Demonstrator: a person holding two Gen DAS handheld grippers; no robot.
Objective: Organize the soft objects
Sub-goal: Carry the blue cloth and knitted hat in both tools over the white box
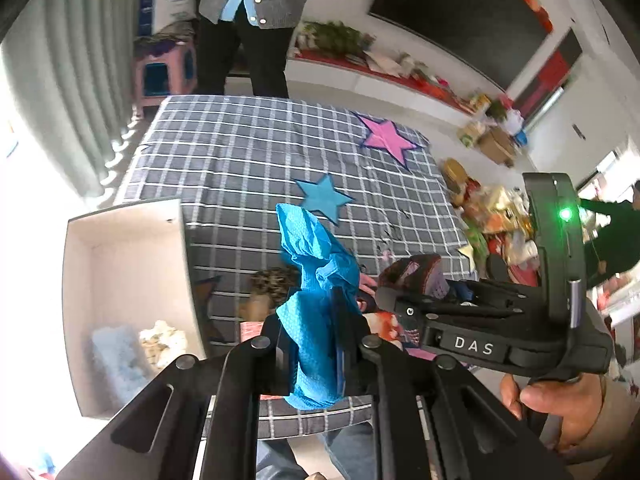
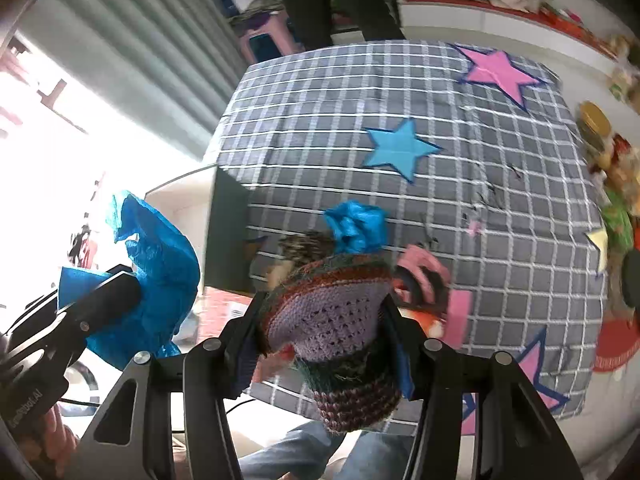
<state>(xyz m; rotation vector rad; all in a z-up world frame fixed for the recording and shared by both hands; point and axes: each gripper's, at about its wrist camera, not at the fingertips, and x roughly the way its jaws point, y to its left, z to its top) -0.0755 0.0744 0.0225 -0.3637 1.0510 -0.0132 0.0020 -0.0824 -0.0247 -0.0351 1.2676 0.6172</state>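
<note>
My left gripper (image 1: 316,320) is shut on a crumpled bright blue cloth (image 1: 316,264) and holds it above the near edge of the table. In the right wrist view the same gripper (image 2: 116,300) and its blue cloth (image 2: 160,264) hang at the left. My right gripper (image 2: 326,320) is shut on a crocheted purple, brown and green piece (image 2: 332,328) that bulges out above and below the fingers. Both grippers are lifted over a small heap of soft items: another blue cloth (image 2: 356,226), a leopard-print piece (image 2: 308,244) and a pink piece (image 2: 424,276).
A white open box (image 1: 124,240) stands at the table's left, with a pale blue fluffy item (image 1: 116,352) and a cream one (image 1: 164,340) inside. The table wears a grey checked cloth (image 1: 260,152) with star patches. A person (image 1: 252,20) stands at the far side. Clutter lies on the floor at right.
</note>
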